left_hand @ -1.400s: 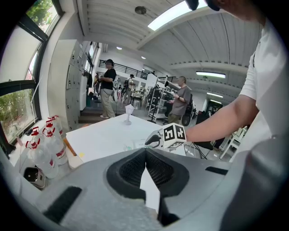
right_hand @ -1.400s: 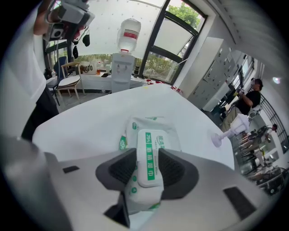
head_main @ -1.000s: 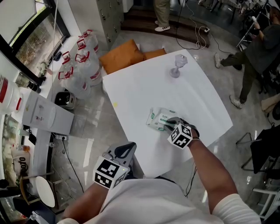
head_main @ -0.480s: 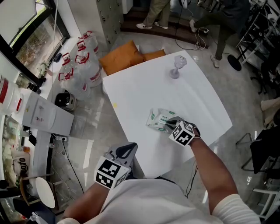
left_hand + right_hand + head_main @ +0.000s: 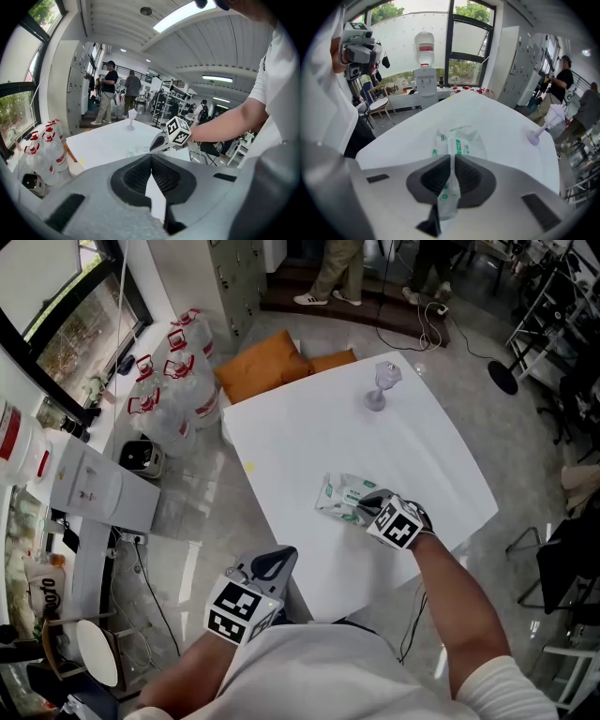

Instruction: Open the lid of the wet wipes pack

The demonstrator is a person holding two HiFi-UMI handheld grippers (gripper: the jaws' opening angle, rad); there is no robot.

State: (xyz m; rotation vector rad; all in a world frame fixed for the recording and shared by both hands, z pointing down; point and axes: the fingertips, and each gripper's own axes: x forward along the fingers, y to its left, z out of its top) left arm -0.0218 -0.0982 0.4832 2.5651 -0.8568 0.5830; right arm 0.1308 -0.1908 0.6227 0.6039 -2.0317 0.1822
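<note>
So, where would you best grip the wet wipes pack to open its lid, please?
The thin flap at its near end, from above on the person's side: the pack lies flat, only that flap lifts. The right gripper has just closed its jaws on it.

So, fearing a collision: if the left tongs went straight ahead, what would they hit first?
Probably the right tongs, which just closed on the wipes pack; depth is unclear, so the table might come first.
</note>
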